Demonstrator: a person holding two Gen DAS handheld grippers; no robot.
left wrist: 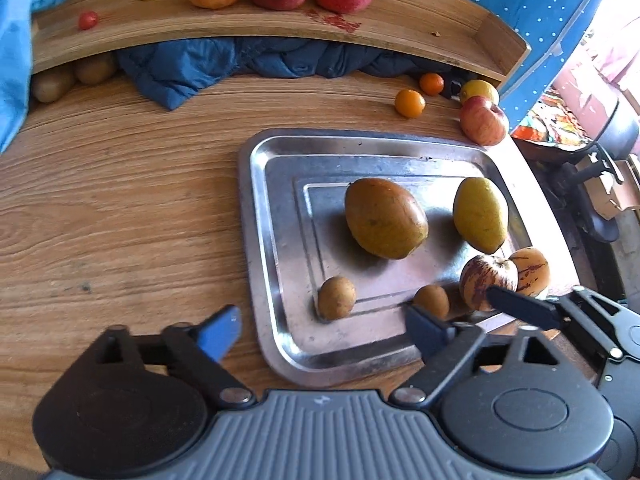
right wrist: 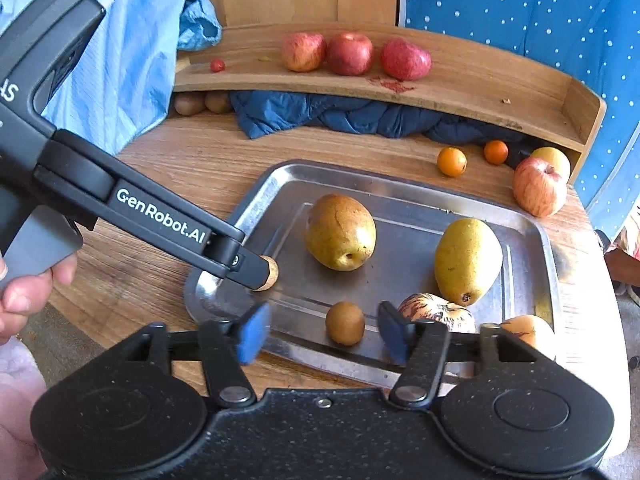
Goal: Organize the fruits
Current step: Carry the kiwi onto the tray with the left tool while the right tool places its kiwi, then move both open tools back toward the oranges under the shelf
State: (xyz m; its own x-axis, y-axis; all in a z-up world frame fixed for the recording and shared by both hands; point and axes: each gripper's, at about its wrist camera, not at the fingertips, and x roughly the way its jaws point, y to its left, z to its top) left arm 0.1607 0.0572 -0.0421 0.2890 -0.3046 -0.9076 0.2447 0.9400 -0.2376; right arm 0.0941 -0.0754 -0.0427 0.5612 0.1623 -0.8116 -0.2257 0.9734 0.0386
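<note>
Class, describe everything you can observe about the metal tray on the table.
The metal tray is rectangular with rounded corners, a raised rim and a stepped, scuffed, shiny floor that looks like steel. It lies flat on the wooden table, near its edge. On it rest two large pears, two small brown fruits and two striped fruits by one rim. Both grippers hover over its near side.

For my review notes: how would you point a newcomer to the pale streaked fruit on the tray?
Find the metal tray on the wooden table, then look to its near right corner, just below the yellow-green fruit. The pale streaked fruit sits there against an orange-toned fruit. Only it has cream skin with dark purple stripes.
</note>
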